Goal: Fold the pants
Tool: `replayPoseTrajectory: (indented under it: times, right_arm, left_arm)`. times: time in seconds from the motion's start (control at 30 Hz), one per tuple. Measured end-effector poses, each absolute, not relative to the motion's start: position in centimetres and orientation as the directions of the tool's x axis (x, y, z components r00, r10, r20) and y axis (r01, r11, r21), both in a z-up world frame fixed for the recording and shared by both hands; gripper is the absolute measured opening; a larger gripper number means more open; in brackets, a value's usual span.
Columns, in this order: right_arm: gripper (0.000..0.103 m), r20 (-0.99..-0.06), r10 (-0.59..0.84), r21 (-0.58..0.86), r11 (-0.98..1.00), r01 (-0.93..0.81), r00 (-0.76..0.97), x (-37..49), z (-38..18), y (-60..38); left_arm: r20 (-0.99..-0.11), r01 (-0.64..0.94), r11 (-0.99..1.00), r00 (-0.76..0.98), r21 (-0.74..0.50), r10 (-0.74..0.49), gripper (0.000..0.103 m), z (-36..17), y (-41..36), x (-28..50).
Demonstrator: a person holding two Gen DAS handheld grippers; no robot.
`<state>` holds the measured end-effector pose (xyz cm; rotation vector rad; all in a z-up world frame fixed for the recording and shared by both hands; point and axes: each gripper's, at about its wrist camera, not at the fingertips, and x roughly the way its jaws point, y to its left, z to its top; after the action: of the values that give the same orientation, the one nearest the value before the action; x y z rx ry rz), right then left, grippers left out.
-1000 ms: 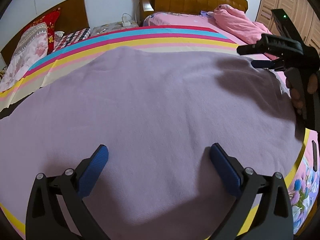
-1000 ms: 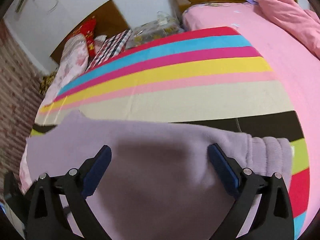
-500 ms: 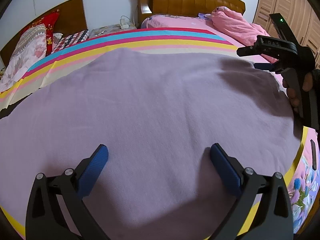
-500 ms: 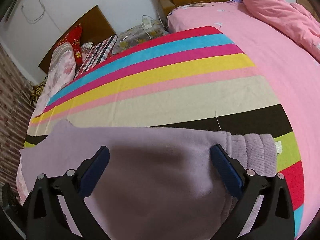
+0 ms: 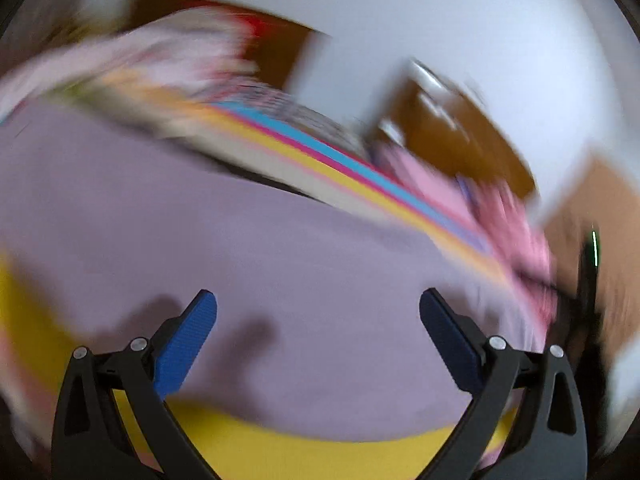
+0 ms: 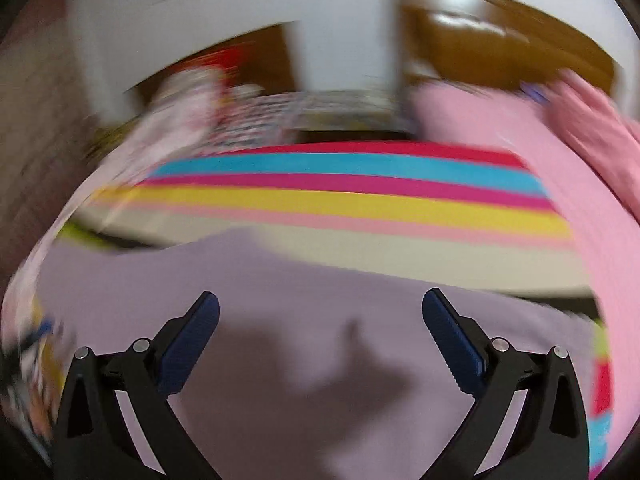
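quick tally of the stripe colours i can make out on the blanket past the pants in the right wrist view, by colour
On the striped blanket, beyond the lilac pants, blur allowing:
red: 1
blue: 1
magenta: 1
yellow: 1
light pink: 1
cream: 1
Total: 6 stripes. A dark band at the right edge is too smeared to count.

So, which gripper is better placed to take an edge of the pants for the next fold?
Probably the left gripper: the near edge of the pants shows just below its open fingers. The right gripper, also open, is over the middle of the cloth. Both views are blurred.
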<state>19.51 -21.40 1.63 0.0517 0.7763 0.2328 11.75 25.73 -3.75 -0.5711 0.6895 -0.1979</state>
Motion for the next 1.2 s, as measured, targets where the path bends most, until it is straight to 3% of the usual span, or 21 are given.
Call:
replayPoseTrajectory:
  times: [0.13, 0.27, 0.5, 0.7, 0.77, 0.87, 0.9, 1.03, 1.2]
  right_arm:
    - [0.098, -0.68, 0.404, 0.063, 0.863, -0.501, 0.611, 19.4, 1.8, -8.6]
    - [0.098, -0.699, 0.512, 0.074, 0.747, -0.661, 0.5, 20.0, 1.7, 1.4]
    - [0.098, -0.71, 0.589, 0.094, 0.622, -0.778, 0.386, 20.1, 1.2, 12.0]
    - [0.098, -0.748, 0.563, 0.106, 0.625, -0.773, 0.352, 21.0, -0.6, 14.7]
    - [0.098, -0.754, 0.558, 0.117, 0.632, -0.766, 0.345, 21.3, -1.3, 15.2]
    - [0.098, -0.757, 0.548, 0.099, 0.636, -0.766, 0.357, 21.2, -1.9, 16.2]
    - [0.098, -0.756, 0.544, 0.089, 0.636, -0.767, 0.363, 21.1, -2.1, 16.5]
    - [0.099, -0.815, 0.472, 0.064, 0.651, -0.757, 0.337, 21.7, -4.9, 17.6]
    - [0.098, -0.782, 0.517, 0.064, 0.62, -0.782, 0.346, 20.5, -2.2, 18.7]
  left_arm:
    - [-0.446, -0.237, 0.598, 0.865, -0.766, -0.229, 0.101, -6.3, 41.0, 9.0]
    - [-0.41, -0.281, 0.482, 0.893, -0.83, -0.184, 0.1, -8.4, 48.9, 9.2]
    - [-0.357, -0.235, 0.407, 0.898, -0.883, -0.256, 0.082, -11.0, 53.5, 12.6]
    - [-0.35, -0.224, 0.415, 0.901, -0.882, -0.257, 0.075, -11.2, 55.4, 14.3]
    - [-0.344, -0.214, 0.421, 0.902, -0.881, -0.26, 0.069, -11.2, 56.1, 14.9]
    - [-0.394, -0.238, 0.482, 0.884, -0.843, -0.253, 0.041, -11.3, 56.2, 15.9]
    - [-0.418, -0.254, 0.506, 0.875, -0.824, -0.243, 0.025, -11.4, 56.1, 15.9]
    - [-0.429, -0.253, 0.548, 0.877, -0.797, -0.219, 0.017, -11.5, 56.2, 15.3]
    - [-0.488, -0.288, 0.663, 0.863, -0.691, -0.133, 0.015, -8.6, 54.9, 16.1]
